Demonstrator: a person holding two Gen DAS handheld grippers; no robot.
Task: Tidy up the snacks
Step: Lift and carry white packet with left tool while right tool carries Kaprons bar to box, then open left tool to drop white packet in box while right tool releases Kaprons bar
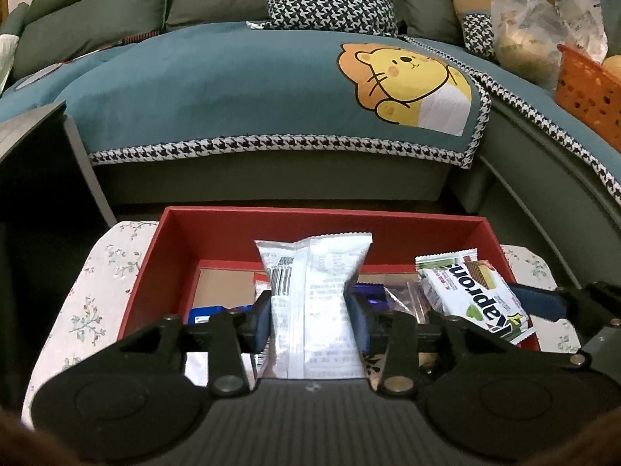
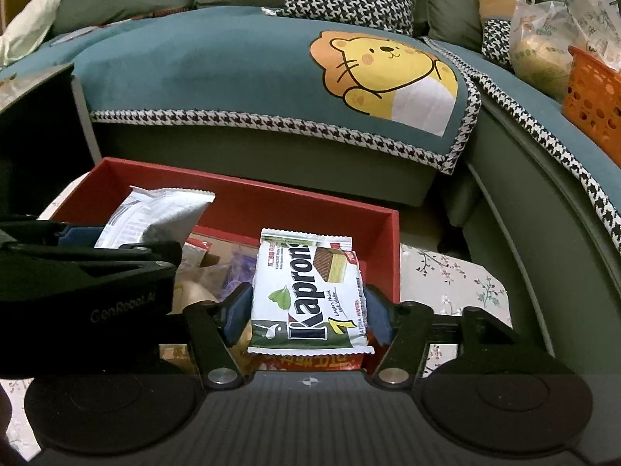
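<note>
A red box (image 1: pixel 322 219) stands on a floral-cloth table and holds several snack packets. My left gripper (image 1: pixel 310 316) is shut on a silver-white snack pouch (image 1: pixel 314 291), held upright over the box; the pouch also shows in the right wrist view (image 2: pixel 155 217). My right gripper (image 2: pixel 308 312) is shut on a white and green Kapron wafer pack (image 2: pixel 306 291), held over the box's right side (image 2: pixel 392 256). The wafer pack shows in the left wrist view (image 1: pixel 471 297) to the right of the pouch. The left gripper's body (image 2: pixel 85 291) sits close on the left in the right wrist view.
A sofa with a teal lion cover (image 1: pixel 271 89) runs behind the box. An orange basket (image 1: pixel 586 93) and plastic bags (image 1: pixel 524 35) stand at the far right. A dark side table (image 1: pixel 35 139) is at the left. The floral tablecloth (image 2: pixel 458 283) shows beside the box.
</note>
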